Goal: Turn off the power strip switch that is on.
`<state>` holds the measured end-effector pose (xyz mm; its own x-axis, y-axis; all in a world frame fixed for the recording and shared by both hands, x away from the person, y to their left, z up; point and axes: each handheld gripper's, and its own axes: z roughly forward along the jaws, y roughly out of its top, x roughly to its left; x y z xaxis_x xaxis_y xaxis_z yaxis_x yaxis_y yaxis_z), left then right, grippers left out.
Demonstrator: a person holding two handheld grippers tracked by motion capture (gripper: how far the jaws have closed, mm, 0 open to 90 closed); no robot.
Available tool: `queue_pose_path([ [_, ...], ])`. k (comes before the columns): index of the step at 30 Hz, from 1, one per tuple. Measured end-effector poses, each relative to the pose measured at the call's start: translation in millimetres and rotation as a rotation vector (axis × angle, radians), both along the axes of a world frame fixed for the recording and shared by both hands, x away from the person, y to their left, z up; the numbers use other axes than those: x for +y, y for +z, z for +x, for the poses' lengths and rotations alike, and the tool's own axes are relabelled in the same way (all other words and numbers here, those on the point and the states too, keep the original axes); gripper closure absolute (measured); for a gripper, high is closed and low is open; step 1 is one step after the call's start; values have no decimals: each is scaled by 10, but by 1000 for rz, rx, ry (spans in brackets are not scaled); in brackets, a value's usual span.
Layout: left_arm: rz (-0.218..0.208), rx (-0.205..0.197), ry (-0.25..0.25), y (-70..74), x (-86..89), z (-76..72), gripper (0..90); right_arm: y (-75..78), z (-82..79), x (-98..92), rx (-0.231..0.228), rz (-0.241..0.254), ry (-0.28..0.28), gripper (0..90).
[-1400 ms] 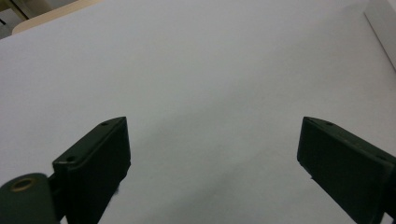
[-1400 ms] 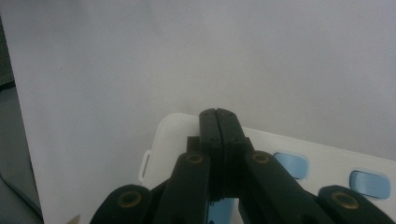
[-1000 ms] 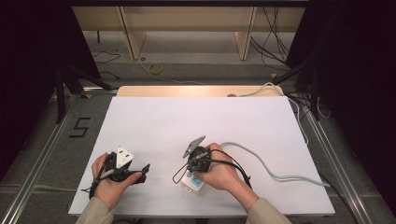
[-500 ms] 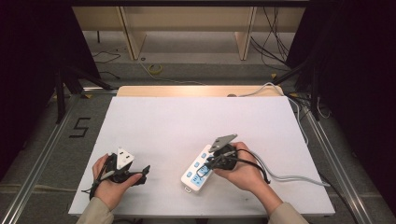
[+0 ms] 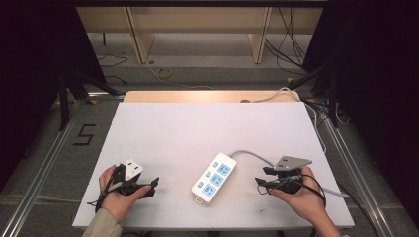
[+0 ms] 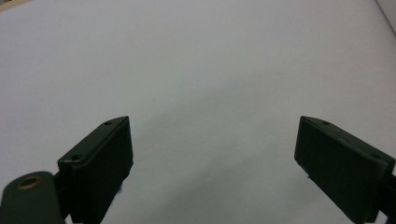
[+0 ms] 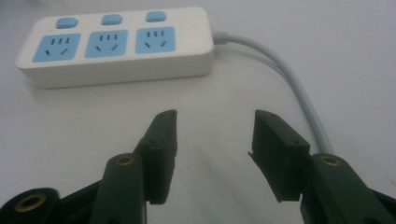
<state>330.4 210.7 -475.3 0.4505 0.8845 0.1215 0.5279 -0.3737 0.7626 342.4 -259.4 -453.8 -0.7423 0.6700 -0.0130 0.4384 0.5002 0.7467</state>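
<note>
A white power strip [image 5: 214,177] with three blue sockets lies near the front of the white table [image 5: 197,123], and its grey cable [image 5: 252,155] runs off to the right. My right gripper [image 5: 262,180] rests to the right of the strip and points at it. Its jaws have just been opening and nothing is between them. In the right gripper view the strip [image 7: 116,44] and its cable [image 7: 299,88] lie beyond that gripper [image 7: 215,119], clear of it. My left gripper [image 5: 150,186] sits at the front left, open, with bare table between the jaws of the gripper [image 6: 212,135].
The strip's cable goes over the table's right edge toward the back. A wooden strip [image 5: 207,96] borders the far edge. Metal rails run along both sides, a "5" [image 5: 84,134] is marked on the floor at left, and loose cables lie behind the table.
My right hand has slid right, off the power strip, and its jaws have spread apart. The strip stays on the table. The left hand has not moved.
</note>
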Motion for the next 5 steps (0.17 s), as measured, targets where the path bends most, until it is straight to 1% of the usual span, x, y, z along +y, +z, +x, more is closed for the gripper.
queue_pose_path([
  [5, -9, 12, 17, -44, 51, 46, 108, -57, -82, -119, -32, 33, -38, 438],
])
